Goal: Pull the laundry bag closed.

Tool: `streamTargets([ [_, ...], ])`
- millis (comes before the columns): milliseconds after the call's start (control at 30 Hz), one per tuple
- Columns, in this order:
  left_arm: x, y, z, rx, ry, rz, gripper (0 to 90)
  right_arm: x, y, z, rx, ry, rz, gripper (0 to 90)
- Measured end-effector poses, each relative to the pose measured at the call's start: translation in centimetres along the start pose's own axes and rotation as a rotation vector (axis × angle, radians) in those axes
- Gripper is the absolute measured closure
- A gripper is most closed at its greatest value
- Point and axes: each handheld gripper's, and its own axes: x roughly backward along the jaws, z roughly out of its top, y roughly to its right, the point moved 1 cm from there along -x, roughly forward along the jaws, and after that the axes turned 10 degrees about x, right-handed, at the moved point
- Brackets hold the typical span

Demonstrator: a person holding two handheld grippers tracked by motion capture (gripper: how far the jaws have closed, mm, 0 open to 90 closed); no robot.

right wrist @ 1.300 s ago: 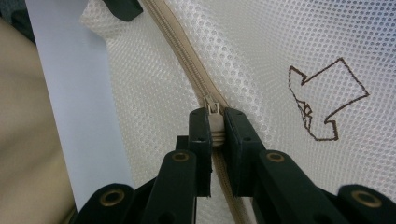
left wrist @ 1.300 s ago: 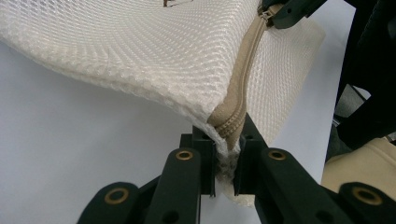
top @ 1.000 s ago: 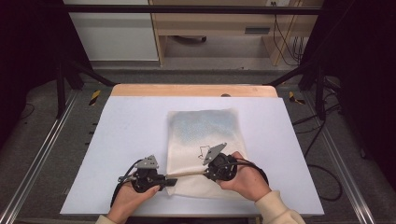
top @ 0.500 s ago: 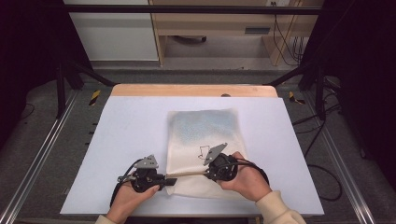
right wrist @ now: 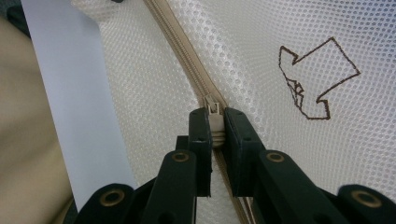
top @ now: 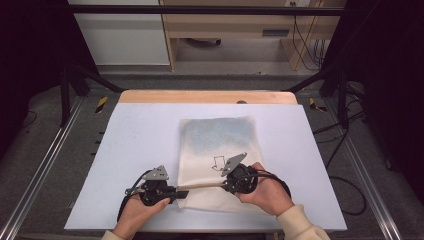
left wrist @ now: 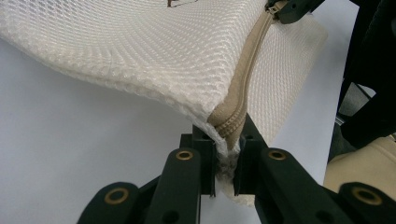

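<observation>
My left gripper (left wrist: 226, 154) clamps the zip-end corner of the mesh bag (top: 217, 150) near the table's (top: 140, 130) front edge; my right gripper (right wrist: 214, 128) pinches the zipper pull (right wrist: 213, 114). The bag's contents stay blurred behind the mesh. Nothing has shifted since a second ago. Bare table lies left.

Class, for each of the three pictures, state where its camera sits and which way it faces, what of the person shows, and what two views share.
High view: above the person's side, looking forward and down at the table; both hands, left gripper and right gripper show.
Left gripper view: rides the left gripper, facing the mesh bag corner; its fingers show.
Right gripper view: rides the right gripper, facing the zipper pull; its fingers show.
Shared: both gripper views show the tan zipper.
</observation>
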Motion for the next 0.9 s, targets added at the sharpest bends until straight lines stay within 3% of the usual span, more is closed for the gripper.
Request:
streamTargets([
  [900,0.1,-0.1,-0.1,-0.001,-0.003,0.009,82.0,0.9,0.3,-2.3,-0.045,0.014,-0.016,82.1],
])
